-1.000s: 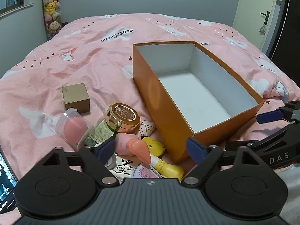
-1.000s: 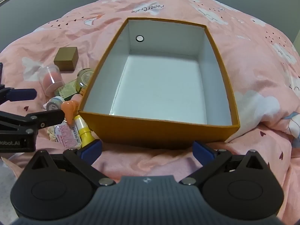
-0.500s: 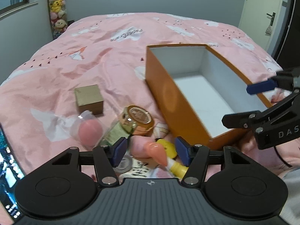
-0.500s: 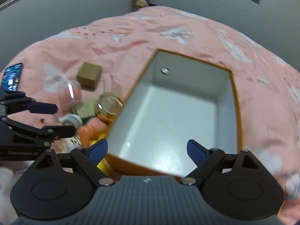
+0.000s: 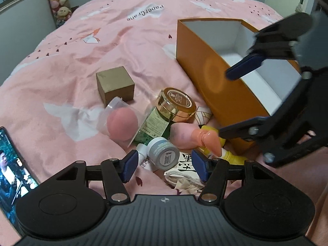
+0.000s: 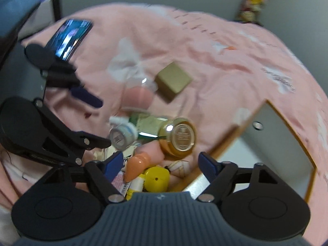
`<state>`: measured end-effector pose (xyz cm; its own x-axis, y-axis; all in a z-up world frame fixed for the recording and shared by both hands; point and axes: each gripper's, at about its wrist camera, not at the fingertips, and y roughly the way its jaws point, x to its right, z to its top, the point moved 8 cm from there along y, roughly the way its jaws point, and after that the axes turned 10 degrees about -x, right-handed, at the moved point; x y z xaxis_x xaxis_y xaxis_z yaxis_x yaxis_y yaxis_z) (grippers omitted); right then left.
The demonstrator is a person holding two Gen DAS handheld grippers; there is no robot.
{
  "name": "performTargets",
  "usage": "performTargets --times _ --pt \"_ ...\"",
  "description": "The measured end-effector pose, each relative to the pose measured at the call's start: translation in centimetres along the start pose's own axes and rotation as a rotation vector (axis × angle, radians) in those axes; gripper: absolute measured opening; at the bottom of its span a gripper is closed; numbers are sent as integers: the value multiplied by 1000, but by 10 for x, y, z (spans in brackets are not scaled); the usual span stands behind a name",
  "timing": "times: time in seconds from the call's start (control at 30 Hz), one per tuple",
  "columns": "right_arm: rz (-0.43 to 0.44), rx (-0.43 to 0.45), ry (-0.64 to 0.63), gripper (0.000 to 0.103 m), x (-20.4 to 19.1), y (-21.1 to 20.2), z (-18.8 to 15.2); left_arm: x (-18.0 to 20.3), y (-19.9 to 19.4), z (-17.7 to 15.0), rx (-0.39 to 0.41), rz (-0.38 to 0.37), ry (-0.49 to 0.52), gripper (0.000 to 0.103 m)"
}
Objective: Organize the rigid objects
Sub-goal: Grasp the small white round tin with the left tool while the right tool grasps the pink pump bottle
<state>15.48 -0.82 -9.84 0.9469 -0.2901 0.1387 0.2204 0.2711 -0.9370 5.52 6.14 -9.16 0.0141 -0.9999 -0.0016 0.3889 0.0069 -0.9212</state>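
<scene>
You are reading "PaperCrane", upside down, on the far part of the pink bedspread (image 5: 141, 14). The small grey jar (image 5: 164, 155) lid near the left gripper is showing "182300". The white packet (image 5: 185, 162) beside it is bearing a black Chinese character.

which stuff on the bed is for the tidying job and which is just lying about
For the job: orange box, brown cube, gold-lidded jar, green bottle, grey-capped jar, yellow tube.

Lying about: phone, plush toys.
</scene>
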Motion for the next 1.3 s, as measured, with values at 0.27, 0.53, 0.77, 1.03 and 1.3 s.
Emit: performTargets --times 0.27,0.53,0.77,1.03,1.3 --pt "111 -120 -94 55 -2 37 14 -15 19 -1 -43 -46 -40 70" --pt "172 -192 -163 48 -8 58 22 -18 32 0 -88 -80 -31 71" --pt "223 -242 -226 45 -6 58 18 -25 34 5 -89 -129 -120 72" --pt "189 -280 -247 46 -17 74 12 -24 46 14 -116 -119 -197 74" --pt "62 -256 -264 44 -5 72 16 -26 63 19 -141 -101 -243 75"
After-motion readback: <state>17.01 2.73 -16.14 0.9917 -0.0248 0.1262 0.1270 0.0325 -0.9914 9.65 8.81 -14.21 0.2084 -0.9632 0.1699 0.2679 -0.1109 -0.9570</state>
